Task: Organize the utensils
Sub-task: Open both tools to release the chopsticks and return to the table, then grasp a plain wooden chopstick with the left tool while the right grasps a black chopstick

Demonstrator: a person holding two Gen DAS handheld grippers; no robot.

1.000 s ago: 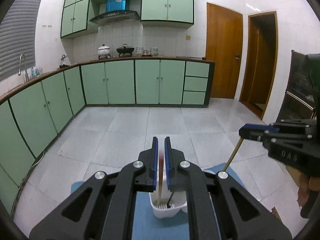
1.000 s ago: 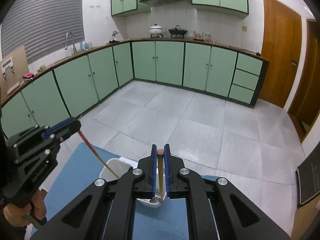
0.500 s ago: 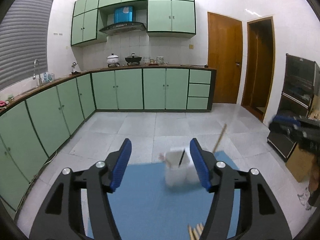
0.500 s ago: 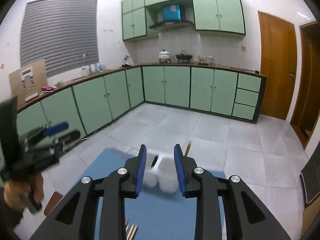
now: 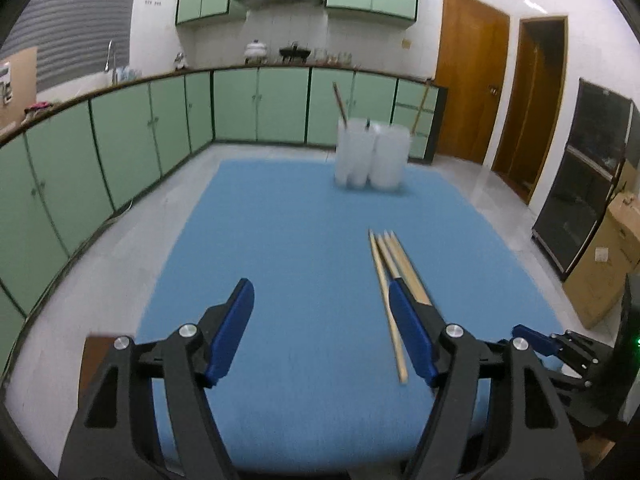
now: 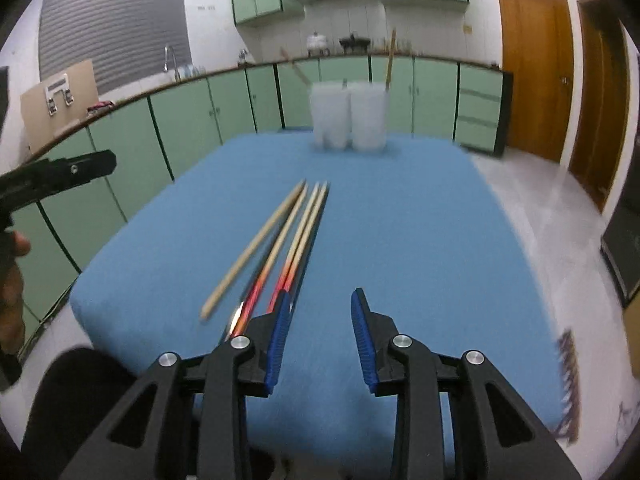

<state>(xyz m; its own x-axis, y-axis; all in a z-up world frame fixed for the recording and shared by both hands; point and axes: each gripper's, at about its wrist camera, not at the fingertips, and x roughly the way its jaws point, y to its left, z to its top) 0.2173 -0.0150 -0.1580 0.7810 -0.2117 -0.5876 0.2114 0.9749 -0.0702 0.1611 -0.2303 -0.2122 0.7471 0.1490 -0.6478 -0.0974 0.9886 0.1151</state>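
Note:
A white two-cup utensil holder (image 5: 372, 156) stands at the far edge of the blue mat (image 5: 304, 264), with chopsticks sticking up from it; it also shows in the right wrist view (image 6: 348, 120). Several loose chopsticks (image 5: 390, 276) lie on the mat; in the right wrist view the chopsticks (image 6: 280, 240) are wooden and red-black. My left gripper (image 5: 320, 328) is open and empty, low over the mat's near part. My right gripper (image 6: 318, 336) is open and empty, just right of the chopsticks' near ends.
Green kitchen cabinets (image 5: 120, 140) line the left and far walls. Wooden doors (image 5: 472, 92) stand at the right. A dark cabinet (image 5: 588, 184) and a cardboard box (image 5: 608, 264) are right of the table. The table edges lie close around the mat.
Both grippers let go of their chopsticks into the holder, opened, and drew back and down toward the near side of the mat. The loose chopsticks came into view.

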